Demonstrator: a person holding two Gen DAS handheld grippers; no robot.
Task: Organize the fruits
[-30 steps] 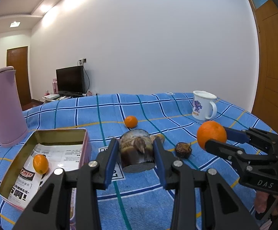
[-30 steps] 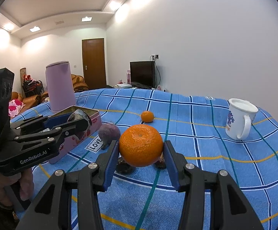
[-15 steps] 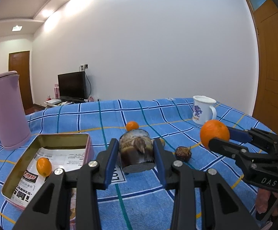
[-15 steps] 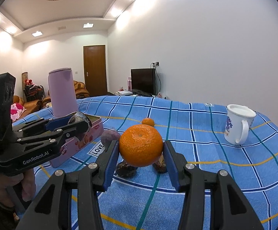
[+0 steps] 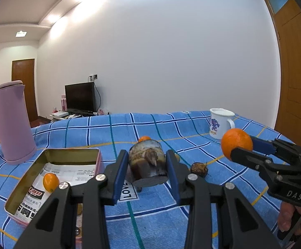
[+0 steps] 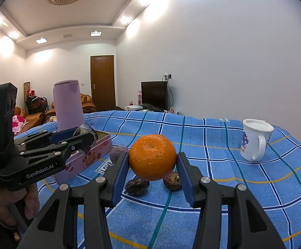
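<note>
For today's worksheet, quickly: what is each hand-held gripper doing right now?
Left hand-held gripper: shut on the brown fruit.
Right hand-held gripper: shut on the orange.

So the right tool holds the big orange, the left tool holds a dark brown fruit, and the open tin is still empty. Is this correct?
Not quite. The open tin is not empty: the left wrist view shows a small orange fruit lying in it on printed paper. The rest stands: the right tool holds the big orange, and the left tool holds a dark brown fruit.
</note>
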